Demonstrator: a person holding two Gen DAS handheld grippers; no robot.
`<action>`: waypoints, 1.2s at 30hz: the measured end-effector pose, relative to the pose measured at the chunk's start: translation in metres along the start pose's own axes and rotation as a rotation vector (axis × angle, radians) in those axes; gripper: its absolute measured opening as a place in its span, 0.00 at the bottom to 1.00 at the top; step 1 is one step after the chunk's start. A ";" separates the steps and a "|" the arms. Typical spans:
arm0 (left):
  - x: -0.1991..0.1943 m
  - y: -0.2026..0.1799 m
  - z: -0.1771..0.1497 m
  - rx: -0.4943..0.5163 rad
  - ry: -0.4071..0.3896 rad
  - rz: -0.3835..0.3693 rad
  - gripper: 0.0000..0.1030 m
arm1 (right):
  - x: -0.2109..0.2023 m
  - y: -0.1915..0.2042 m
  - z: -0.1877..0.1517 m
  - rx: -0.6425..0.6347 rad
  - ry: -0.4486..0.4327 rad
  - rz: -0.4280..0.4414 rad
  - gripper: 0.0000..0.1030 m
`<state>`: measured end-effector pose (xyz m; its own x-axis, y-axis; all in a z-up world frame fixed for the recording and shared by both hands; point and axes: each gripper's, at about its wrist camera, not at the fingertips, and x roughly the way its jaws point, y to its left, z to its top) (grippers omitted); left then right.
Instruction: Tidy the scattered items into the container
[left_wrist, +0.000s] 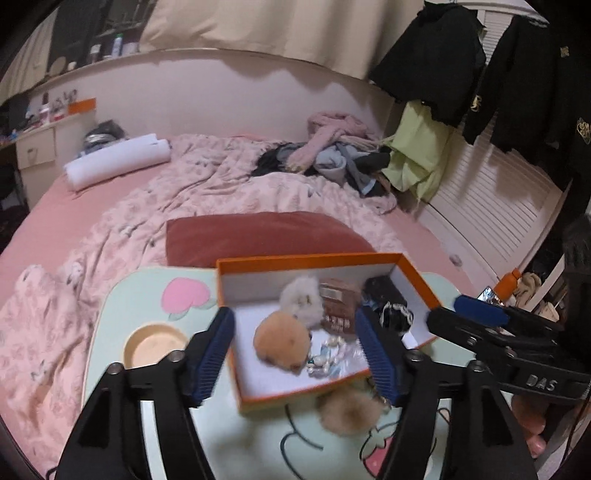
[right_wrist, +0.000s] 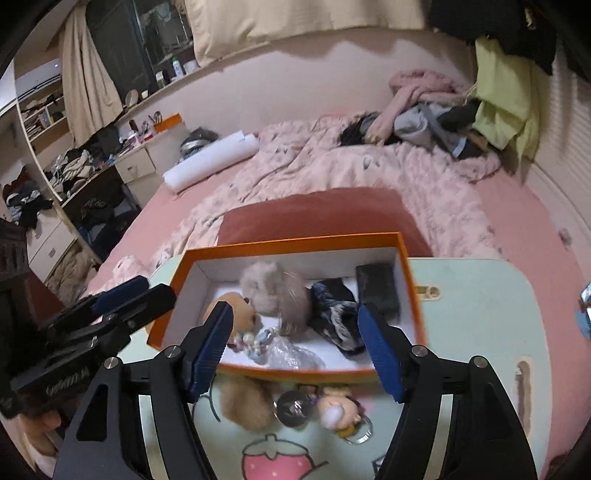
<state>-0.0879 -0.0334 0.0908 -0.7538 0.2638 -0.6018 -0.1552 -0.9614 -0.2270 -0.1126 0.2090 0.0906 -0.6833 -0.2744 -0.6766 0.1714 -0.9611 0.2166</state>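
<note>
An orange box (left_wrist: 325, 258) with a white inside stands on a pale green lap table (left_wrist: 155, 295). It holds a brown plush (left_wrist: 282, 341), a cream plush (left_wrist: 301, 297), a brown packet (left_wrist: 338, 308), beads (left_wrist: 327, 356) and dark items (left_wrist: 388, 302). A tan pompom (left_wrist: 347, 410) lies on the table in front of the box; the right wrist view also shows the pompom (right_wrist: 245, 402), a doll keychain (right_wrist: 338, 410) and a clear ball (right_wrist: 293, 406). My left gripper (left_wrist: 297, 356) is open and empty over the box's near edge. My right gripper (right_wrist: 295, 347) is open and empty over the box (right_wrist: 295, 240).
The lap table (right_wrist: 480, 314) sits on a pink bed with a rumpled blanket (left_wrist: 184, 192), a red cushion (left_wrist: 258, 232), a white roll (left_wrist: 118, 160) and a clothes pile (left_wrist: 332, 151). A round cup recess (left_wrist: 155, 345) is in the table's left part. Black clothes (left_wrist: 480, 74) hang at right.
</note>
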 end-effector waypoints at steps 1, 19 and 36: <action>-0.004 0.000 -0.004 -0.007 0.001 -0.008 0.78 | -0.005 0.000 -0.004 -0.007 0.002 0.002 0.69; 0.016 -0.027 -0.126 0.164 0.197 0.188 1.00 | 0.003 -0.015 -0.129 -0.098 0.126 -0.243 0.83; 0.011 -0.021 -0.125 0.163 0.190 0.186 1.00 | 0.006 -0.028 -0.127 -0.076 0.138 -0.206 1.00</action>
<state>-0.0133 -0.0009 -0.0072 -0.6482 0.0771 -0.7576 -0.1374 -0.9904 0.0167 -0.0312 0.2303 -0.0095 -0.6071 -0.0689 -0.7916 0.0945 -0.9954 0.0141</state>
